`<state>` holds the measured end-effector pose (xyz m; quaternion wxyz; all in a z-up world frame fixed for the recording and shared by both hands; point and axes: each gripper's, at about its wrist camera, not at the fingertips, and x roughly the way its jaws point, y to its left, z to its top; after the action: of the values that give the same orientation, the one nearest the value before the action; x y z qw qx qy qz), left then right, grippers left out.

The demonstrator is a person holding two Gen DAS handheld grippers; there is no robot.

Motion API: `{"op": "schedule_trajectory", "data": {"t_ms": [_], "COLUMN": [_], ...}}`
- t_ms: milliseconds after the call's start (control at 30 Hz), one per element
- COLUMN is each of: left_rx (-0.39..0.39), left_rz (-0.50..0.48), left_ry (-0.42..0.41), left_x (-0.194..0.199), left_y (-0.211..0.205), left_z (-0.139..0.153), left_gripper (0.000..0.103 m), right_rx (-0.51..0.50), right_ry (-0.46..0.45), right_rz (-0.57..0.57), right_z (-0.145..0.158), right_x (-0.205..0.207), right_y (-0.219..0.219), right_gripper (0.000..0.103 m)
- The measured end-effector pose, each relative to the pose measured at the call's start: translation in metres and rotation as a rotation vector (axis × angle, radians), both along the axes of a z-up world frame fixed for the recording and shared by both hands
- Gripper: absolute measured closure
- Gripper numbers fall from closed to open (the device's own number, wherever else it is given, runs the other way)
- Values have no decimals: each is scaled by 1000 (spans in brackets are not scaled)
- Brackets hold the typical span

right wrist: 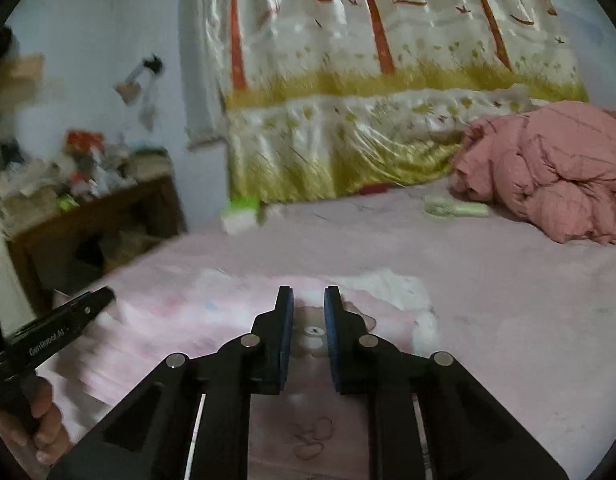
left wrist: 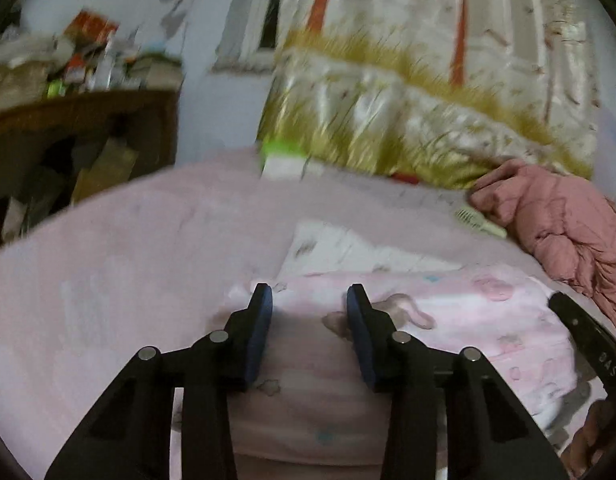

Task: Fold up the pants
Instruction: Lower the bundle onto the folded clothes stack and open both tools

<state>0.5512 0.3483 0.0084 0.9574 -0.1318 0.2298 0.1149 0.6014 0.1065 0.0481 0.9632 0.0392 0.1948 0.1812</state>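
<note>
The pants (left wrist: pixel 467 320) are pale pink with small animal prints and lie flat on the pink bed sheet (left wrist: pixel 128 260). In the right wrist view they (right wrist: pixel 168 320) show a bear print between the fingers. My left gripper (left wrist: pixel 309 296) is open, just above the pants' near part, holding nothing. My right gripper (right wrist: pixel 309 298) is open with a narrower gap, over the pants, holding nothing. The right gripper's body (left wrist: pixel 587 340) shows at the right edge of the left wrist view, and the left gripper (right wrist: pixel 60 328) at the left of the right wrist view.
A crumpled pink quilt (right wrist: pixel 555 176) lies at the far right of the bed. A pale green comb (right wrist: pixel 455 208) and a green-and-white box (right wrist: pixel 240 212) lie near the tree-print curtain (right wrist: pixel 387 80). A cluttered brown wooden desk (right wrist: pixel 88 216) stands at the left.
</note>
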Motion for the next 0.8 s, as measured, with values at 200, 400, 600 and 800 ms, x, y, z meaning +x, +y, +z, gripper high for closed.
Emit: {"op": "schedule_trajectory", "data": {"t_ms": [200,400,600,800], "left_rx": [-156,-53,31,240], "left_rz": [46,79,81,27], "left_ry": [38,3,-99,-218], "left_x": [-1,-13,-42,-92], "left_y": [31,21,17,-31], "left_z": [-22,-11,20,61], "left_gripper": [51,50,51,49], "right_rx": [49,109,42,23], "right_ry": [101,175,75,-40], "right_rz": [-176,-139,-203,-147], "right_z": [-29,-43,-15,33], "right_x": [19,29,7,-31], "right_y": [-27,-43,-36,-33], "right_gripper": [83,81,81,81]}}
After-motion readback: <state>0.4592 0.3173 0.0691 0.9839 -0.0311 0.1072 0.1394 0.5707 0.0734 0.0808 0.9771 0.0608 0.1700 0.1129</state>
